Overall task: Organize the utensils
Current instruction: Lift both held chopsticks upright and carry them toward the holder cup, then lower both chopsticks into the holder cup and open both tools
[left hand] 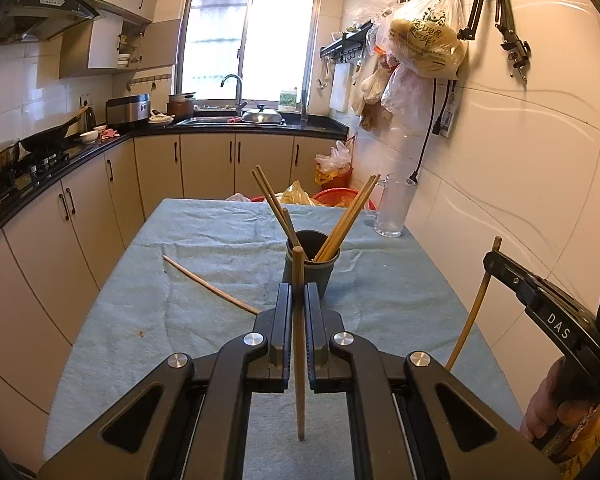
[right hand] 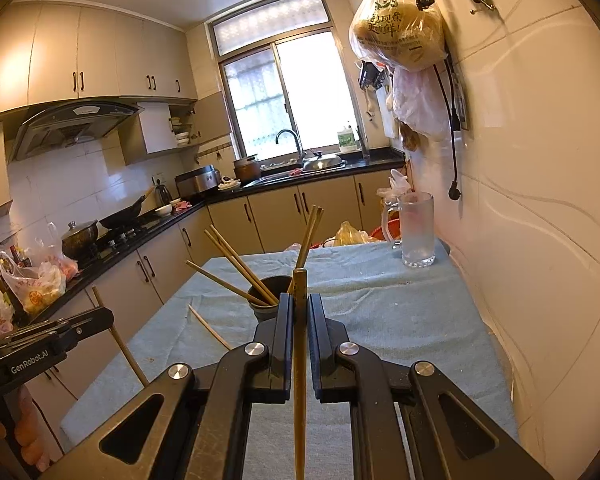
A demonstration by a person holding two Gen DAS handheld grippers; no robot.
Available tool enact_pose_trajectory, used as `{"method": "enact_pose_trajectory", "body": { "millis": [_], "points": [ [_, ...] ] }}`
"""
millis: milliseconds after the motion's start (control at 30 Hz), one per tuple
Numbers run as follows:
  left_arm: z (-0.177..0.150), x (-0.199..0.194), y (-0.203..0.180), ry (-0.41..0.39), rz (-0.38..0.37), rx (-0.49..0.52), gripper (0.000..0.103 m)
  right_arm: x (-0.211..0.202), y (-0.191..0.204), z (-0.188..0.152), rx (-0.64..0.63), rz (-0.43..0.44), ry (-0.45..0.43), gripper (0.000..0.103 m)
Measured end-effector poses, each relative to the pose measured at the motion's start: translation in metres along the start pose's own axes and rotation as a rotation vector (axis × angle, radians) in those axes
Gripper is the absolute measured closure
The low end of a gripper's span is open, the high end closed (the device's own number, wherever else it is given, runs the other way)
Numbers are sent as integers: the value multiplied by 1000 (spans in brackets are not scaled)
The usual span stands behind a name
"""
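Closest to me, my left gripper (left hand: 298, 300) was clamped on a single wooden chopstick (left hand: 299, 344), which stood nearly upright between the two black fingers, its upper tip level with the cup rim beyond. My right gripper (right hand: 300, 312) pinched a second chopstick (right hand: 299, 360) in the same way, close to vertical, with its lower part running down out of view. In the left wrist view, the right gripper appeared at the right edge, and its chopstick curved down from it above the right side of the table.

Both grippers hovered over a table covered with a pale blue cloth (left hand: 380, 288). Just beyond my fingers, near the middle of the tabletop, stood a dark cup (left hand: 311, 266) holding several chopsticks: some (left hand: 270, 200) leaned toward the left, others (left hand: 350, 216) leaned toward the right. One loose chopstick (left hand: 208, 282) lay flat on the cloth to the left of the cup, angled from the left side toward the near centre.

At the far right corner of the tabletop, next to the tiled wall, stood a clear glass mug (left hand: 392, 208), upright and well apart from the cup.

Beyond the table's far edge ran a dark kitchen counter (left hand: 236, 130) with a sink below a bright window (left hand: 248, 36).
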State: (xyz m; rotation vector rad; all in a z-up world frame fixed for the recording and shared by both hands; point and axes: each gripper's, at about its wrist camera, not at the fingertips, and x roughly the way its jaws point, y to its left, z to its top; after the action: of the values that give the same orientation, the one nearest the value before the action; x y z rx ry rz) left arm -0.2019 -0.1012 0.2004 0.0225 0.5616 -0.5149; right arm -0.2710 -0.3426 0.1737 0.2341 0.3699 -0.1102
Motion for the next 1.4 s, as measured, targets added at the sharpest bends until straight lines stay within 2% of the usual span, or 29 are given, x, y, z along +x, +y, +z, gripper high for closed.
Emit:
{"method": "enact_pose_trajectory", "body": {
  "millis": [500, 933, 1133, 1400],
  "points": [
    [1, -11, -1, -8, -7, 11, 98, -8, 8, 4, -27, 12, -8, 95],
    [13, -26, 0, -36, -66, 30, 98, 0, 17, 15, -22, 33, -3, 95],
    [31, -31, 2, -60, -93, 42, 98, 10, 18, 22, -27, 39, 5, 95],
    [73, -31, 2, -89, -123, 76, 98, 31, 19, 42, -21, 53, -5, 95]
  ]
}}
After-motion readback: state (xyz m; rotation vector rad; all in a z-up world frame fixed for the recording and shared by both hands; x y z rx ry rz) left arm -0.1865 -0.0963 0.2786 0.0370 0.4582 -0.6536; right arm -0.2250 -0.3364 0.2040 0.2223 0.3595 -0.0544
